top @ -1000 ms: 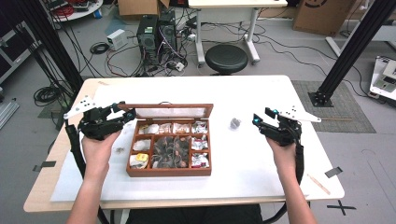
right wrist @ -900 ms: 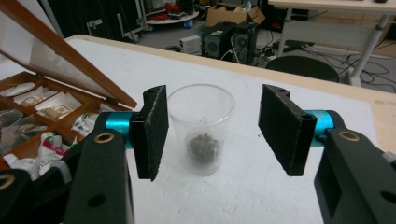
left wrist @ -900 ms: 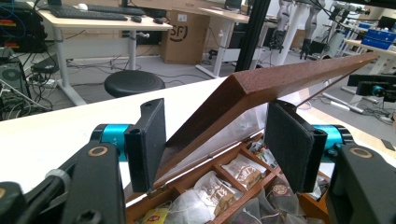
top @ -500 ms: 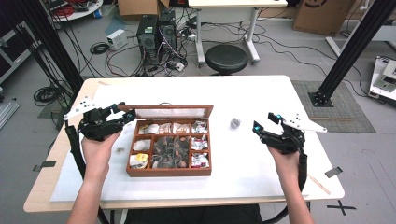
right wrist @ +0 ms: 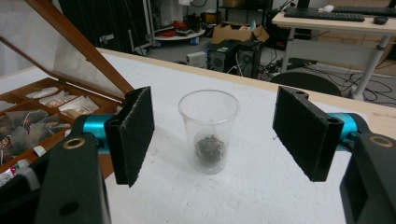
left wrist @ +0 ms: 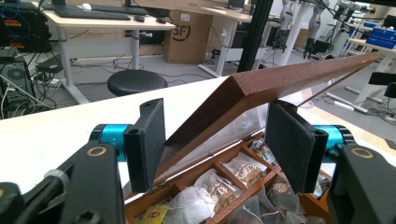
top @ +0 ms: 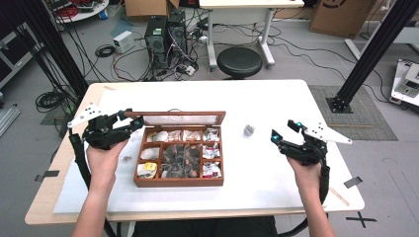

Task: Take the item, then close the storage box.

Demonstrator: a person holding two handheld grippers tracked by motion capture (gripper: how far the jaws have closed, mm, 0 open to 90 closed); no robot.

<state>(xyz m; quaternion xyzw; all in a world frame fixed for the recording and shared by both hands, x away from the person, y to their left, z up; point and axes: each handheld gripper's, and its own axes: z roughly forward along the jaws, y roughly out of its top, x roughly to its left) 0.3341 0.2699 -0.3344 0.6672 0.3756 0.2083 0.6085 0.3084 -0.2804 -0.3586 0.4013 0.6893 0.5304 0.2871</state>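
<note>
Wooden box (top: 179,180), clear plastic cup (right wrist: 208,130), foam-padded right gripper (right wrist: 212,137)

Right gripper (right wrist: 212,140) jaws wide apart. Clear plastic cup (right wrist: 208,129) upright btwn them at 12 o'clock, dark clump in bottom. Wooden tea box (right wrist: 44,105), lid raised, at 10 o'clock.

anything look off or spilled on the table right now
Nothing is spilled or damaged. The wooden tea box sits square on the table with its lid propped open, packets inside the compartments. The clear plastic cup stands upright to its right, something dark at its bottom. One small dark bit lies on the table left of the box; I cannot identify it.
</note>
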